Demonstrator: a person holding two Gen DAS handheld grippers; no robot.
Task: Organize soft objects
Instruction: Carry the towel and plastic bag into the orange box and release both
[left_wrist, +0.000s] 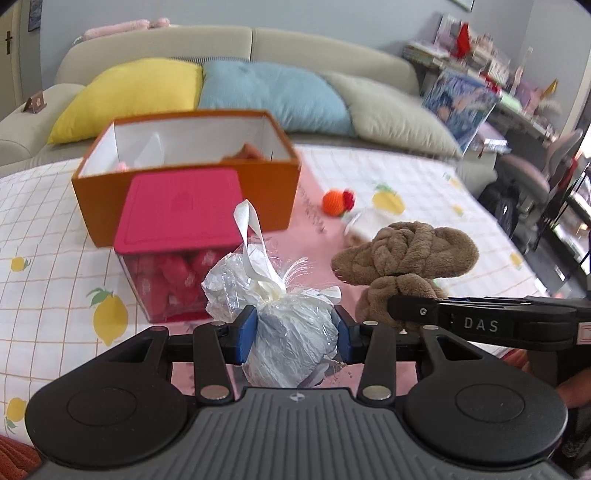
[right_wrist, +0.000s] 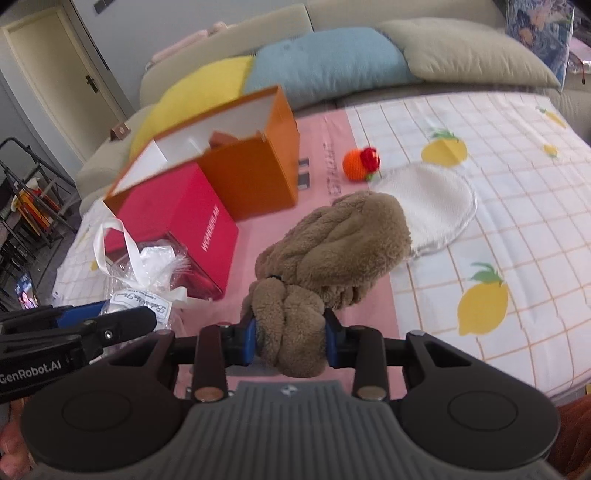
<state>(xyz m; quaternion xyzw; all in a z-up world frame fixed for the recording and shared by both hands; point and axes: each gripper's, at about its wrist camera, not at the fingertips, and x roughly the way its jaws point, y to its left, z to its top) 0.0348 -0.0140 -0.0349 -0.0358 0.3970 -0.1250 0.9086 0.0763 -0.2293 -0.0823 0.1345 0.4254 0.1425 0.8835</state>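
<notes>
Item nearest the lens: left claw (left_wrist: 295, 332), blue pads clenched on a cellophane-wrapped white bundle (left_wrist: 291, 332) tied with a white ribbon (left_wrist: 255, 243), carried clear of the bed. Beside it to the right, right claw (right_wrist: 290, 341), grasping the lower knot of a brown plush toy (right_wrist: 332, 254), whose bulk hangs forward past the fingertips. Just ahead of the left claw: a clear container with a pink lid (left_wrist: 177, 214), holding red soft pieces. Directly behind that, touching or nearly so: an open orange box (left_wrist: 184, 173) with white interior, some contents visible but too blurred to name. Ahead and right of the right claw, on the lemon-print sheet (right_wrist: 498, 221): a white round pad (right_wrist: 432, 206), and beyond it a small orange crocheted ball (right_wrist: 360, 162) with a red top. Farthest out: yellow, blue and grey-green cushions against a sofa. Risks, as judged: the slick cellophane may slide between the pads if the bundle is swung; the plush is gripped only at one end, so its hanging mass could snag the orange box rim or pull free; the two claws ride close together and could collide on a shared approach to the box.
</notes>
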